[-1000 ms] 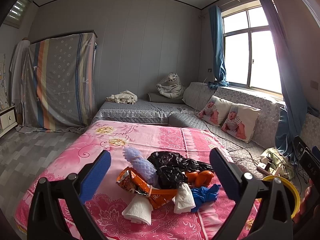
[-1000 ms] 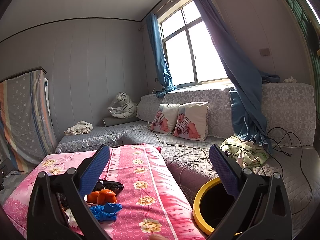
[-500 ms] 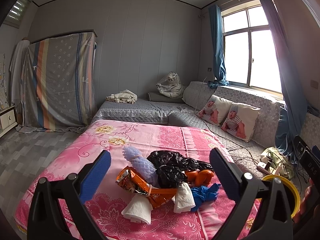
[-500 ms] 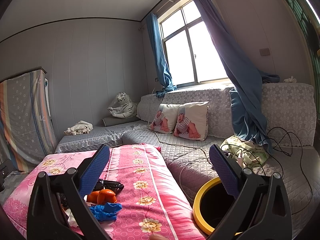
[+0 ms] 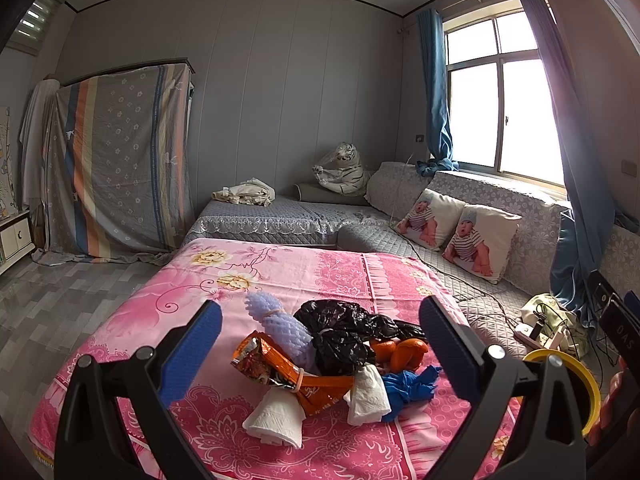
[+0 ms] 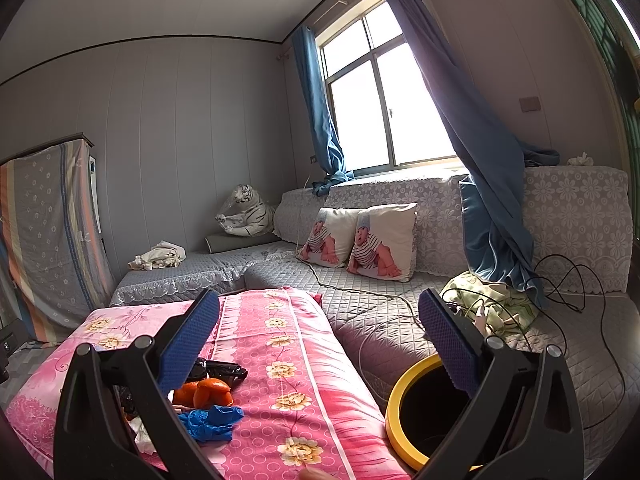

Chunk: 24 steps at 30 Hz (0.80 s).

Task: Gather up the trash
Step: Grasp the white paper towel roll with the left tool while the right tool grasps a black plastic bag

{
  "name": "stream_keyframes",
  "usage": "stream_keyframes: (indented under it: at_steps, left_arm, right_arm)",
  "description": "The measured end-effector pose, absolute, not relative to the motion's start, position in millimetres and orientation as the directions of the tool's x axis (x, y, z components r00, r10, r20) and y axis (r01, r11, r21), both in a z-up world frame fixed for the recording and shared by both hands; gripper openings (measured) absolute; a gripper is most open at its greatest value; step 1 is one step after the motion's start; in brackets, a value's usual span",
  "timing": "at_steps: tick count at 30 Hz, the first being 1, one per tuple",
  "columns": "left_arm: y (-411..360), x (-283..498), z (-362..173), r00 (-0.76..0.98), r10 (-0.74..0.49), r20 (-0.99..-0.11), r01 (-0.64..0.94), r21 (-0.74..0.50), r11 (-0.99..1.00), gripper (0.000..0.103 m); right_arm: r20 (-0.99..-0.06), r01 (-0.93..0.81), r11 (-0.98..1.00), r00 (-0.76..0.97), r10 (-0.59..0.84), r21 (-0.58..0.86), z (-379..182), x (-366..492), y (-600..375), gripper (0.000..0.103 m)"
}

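My left gripper [image 5: 320, 344] is a black plastic frame, its two arms branching apart like a fork, with round silver screws at the joints. Each finger carries a long flat blue pad [image 5: 194, 350] with a fine dimpled texture. My right gripper [image 6: 320, 344] is built the same: matte black arms, silver screw heads, blue textured pads [image 6: 444, 340]. A bit of skin, a fingertip [image 6: 314, 474], shows at the near edge of the right view.

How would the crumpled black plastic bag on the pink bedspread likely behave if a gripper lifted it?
The black plastic bag looks thin and crinkled, so probably floppy and light. Its glossy film may slip, and it may drag the touching orange peel.
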<state>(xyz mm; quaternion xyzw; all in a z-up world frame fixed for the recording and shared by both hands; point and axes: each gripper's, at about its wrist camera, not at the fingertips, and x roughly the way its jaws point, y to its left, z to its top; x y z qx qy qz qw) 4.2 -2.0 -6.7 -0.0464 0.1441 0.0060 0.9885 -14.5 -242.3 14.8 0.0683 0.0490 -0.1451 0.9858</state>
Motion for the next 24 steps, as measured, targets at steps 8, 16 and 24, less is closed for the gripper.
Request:
stream_keyframes:
  at_steps: [8,16,24]
  left_arm:
    - [6.4,20.3,-21.7,0.928,-0.100,-0.358,0.097,-0.026,0.995,0.095]
    - [31.0,39.5,-68.4,0.845,-0.165,-0.508,0.206,0.025,0.978,0.095]
    - [63.0,61.8,-102.8,0.770,-0.185,-0.610,0.188,-0.061,0.980,0.095]
  right_arm:
    - [-0.121,0.174,0.982,0.979,-0.163,0.080,6.2,9.3,-237.1,0.095]
    - [-0.233,0.037,0.992,0.973,-0.008,0.121,-14.9,53.4,-242.4,0.095]
    - [-0.364,-0.129,0.983,0.916,0.169,0.130,-35.1,92.7,-221.7,0.095]
